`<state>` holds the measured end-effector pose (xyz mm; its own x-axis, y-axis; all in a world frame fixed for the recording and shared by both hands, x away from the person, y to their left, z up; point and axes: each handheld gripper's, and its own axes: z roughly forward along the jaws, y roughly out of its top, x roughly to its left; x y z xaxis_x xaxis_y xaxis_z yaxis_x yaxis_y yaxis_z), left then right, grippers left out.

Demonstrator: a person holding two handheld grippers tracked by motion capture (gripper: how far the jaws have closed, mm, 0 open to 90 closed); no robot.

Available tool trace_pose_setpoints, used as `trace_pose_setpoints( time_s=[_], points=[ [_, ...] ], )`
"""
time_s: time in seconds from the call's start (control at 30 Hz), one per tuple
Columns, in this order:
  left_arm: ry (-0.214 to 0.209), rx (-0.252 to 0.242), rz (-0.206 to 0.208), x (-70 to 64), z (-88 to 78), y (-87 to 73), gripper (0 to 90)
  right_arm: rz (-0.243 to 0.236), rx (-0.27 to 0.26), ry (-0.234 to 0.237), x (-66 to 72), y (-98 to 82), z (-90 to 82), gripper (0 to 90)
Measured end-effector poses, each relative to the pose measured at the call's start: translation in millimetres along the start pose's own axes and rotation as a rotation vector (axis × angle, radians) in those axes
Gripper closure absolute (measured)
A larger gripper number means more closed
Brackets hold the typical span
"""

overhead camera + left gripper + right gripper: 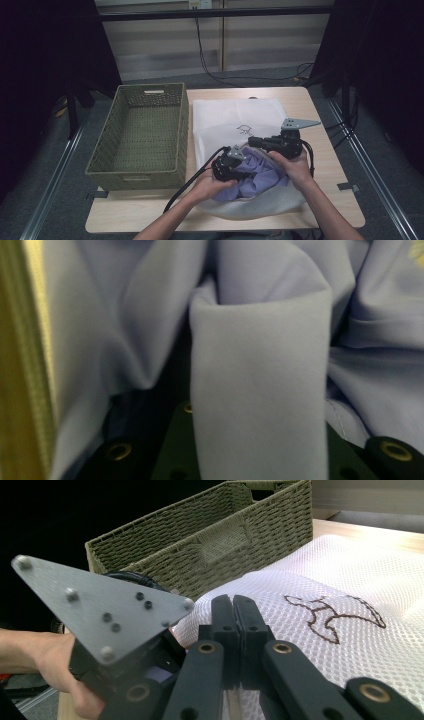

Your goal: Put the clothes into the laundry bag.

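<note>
Table [325, 210]: pale wood, dark curtains around.
Lilac cloth [260, 175]: bunched at white mesh bag [235, 117] mouth.
Left gripper [227, 167]: fingers pinch a cloth fold, seen close up in its own view.
Right gripper [233, 611]: fingers closed, empty.
Woven basket [142, 132]: left of bag.

On your table [320, 200] the basket [140, 132] sits left of the mesh bag [235, 117], just beside it, while the cloth [260, 177] lies in the bag's near end, between your two hands.
</note>
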<state>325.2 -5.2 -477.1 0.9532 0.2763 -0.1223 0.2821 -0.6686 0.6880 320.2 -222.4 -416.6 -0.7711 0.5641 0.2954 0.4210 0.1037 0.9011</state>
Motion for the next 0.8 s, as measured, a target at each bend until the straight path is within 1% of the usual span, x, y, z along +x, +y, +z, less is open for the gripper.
trace_pose_setpoints(
  time_s=[0.03,0.07,0.1,0.13,0.17,0.2,0.23,0.27,0.33,0.43,0.5,0.57,0.6,0.63,0.7,0.8],
  points=[
    [0.010,0.024,0.010,0.6,0.2,-0.1,81.0,0.001,0.003,-0.001,0.1,-0.3,-0.3,89.8],
    [0.010,0.010,-0.005,0.2,3.0,-1.5,80.9,-0.001,0.007,-0.004,0.3,-0.9,-0.1,89.8],
    [0.041,0.035,0.006,0.1,3.4,-1.5,80.8,-0.002,0.010,-0.004,0.5,-1.8,0.5,89.8],
    [0.002,0.019,0.001,1.9,6.2,-3.6,80.8,0.002,0.016,-0.005,1.1,-2.9,1.3,89.8],
    [0.002,0.019,0.001,1.9,6.2,-3.6,80.8,0.002,0.016,-0.005,1.1,-2.9,1.3,89.8],
    [0.016,0.024,-0.011,2.0,9.7,-5.5,80.6,0.007,0.032,-0.002,1.4,-6.5,3.7,89.8],
    [0.014,0.046,-0.012,2.7,9.0,-5.0,80.3,0.005,0.036,-0.002,1.4,-7.8,4.6,89.8],
    [0.014,0.038,-0.016,2.7,9.9,-5.4,80.0,0.008,0.041,-0.004,1.4,-9.1,5.0,89.8],
    [0.024,0.038,-0.020,2.2,10.9,-5.5,79.4,0.012,0.044,-0.004,0.9,-10.8,4.5,89.7],
    [0.028,0.034,-0.028,2.3,12.9,-5.9,78.2,0.013,0.059,-0.006,1.6,-14.4,3.8,89.7],
    [0.025,0.029,-0.045,2.9,13.2,-6.2,77.6,0.012,0.071,-0.010,2.3,-16.7,2.9,89.7],
    [0.025,0.025,-0.061,4.5,13.1,-6.9,77.2,0.000,0.085,-0.015,4.2,-18.6,2.5,89.7],
    [0.029,0.007,-0.078,4.0,13.9,-7.7,77.2,0.001,0.092,-0.015,5.3,-19.8,1.9,89.7],
    [0.033,0.000,-0.094,3.6,14.4,-8.1,77.3,-0.003,0.101,-0.017,6.7,-21.1,1.6,89.6],
    [0.037,0.007,-0.086,4.2,14.0,-8.4,77.2,-0.011,0.118,-0.021,8.2,-24.1,0.6,89.6],
    [0.040,-0.005,-0.096,4.1,14.9,-8.7,77.2,-0.003,0.138,-0.017,8.4,-30.0,0.3,89.6]
  ],
)
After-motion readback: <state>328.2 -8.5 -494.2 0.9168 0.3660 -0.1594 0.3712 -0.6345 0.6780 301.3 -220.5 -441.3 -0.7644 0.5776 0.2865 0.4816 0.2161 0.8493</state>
